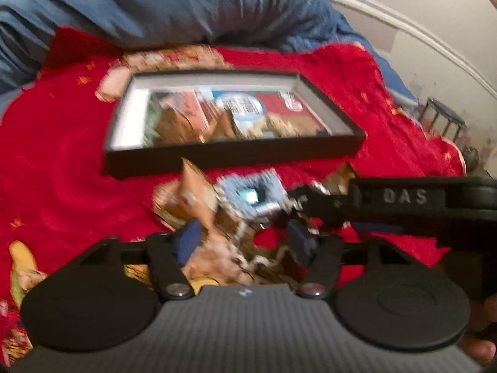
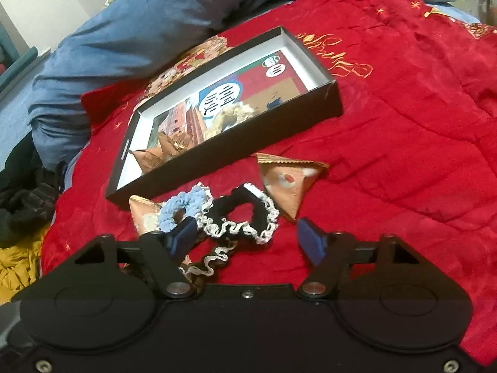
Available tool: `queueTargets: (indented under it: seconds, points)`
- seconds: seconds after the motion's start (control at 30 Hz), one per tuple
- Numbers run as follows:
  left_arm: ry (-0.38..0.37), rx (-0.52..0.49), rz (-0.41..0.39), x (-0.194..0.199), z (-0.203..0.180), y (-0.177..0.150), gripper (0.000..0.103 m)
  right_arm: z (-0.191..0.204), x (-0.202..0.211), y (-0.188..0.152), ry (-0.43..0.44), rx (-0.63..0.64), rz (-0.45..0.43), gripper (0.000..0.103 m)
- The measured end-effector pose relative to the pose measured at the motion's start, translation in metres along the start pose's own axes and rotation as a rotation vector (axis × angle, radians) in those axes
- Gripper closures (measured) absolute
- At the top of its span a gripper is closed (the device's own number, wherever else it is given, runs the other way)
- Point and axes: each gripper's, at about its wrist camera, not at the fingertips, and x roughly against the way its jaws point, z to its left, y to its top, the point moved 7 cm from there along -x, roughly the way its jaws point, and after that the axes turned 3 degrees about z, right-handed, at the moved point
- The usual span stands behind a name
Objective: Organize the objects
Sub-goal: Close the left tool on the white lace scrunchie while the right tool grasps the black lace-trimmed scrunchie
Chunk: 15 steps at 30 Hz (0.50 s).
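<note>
Both grippers hang part-open, empty: right gripper (image 2: 245,236) straddles the black lace-edged scrunchie (image 2: 245,214) on the red bedspread (image 2: 403,155), at six o'clock of the shallow black box (image 2: 223,152). Closing could snag the touching pale-blue scrunchie (image 2: 183,208); left gripper (image 1: 245,239) crowds it.

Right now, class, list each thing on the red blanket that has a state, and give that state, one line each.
Shallow black cardboard box: open, partly filled.
Light blue crocheted scrunchie: outside the box, on a packet.
Black scrunchie with white trim: outside the box, between the right gripper's fingers, not pinched.
Copper triangular foil packet: outside the box, sealed.
Left gripper: open.
</note>
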Motion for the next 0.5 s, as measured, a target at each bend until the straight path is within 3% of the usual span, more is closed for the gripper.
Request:
queueTargets:
  seconds: [0.07,0.17,0.27,0.5]
  points:
    - [0.017,-0.015,0.041,-0.008,-0.002,-0.006,0.042,0.002,-0.005,0.001,0.001,-0.002,0.005,0.041]
    - [0.042,-0.024,0.044,-0.010,-0.003,-0.013,0.058,0.006,-0.012,0.000,0.017,-0.008,0.015,0.050]
    - [0.053,-0.010,0.034,-0.007,-0.002,-0.015,0.084,0.009,-0.016,0.000,0.012,0.007,0.010,0.058]
    - [0.059,-0.021,0.031,-0.006,-0.005,-0.016,0.089,0.003,-0.018,0.001,0.005,-0.030,0.003,0.073]
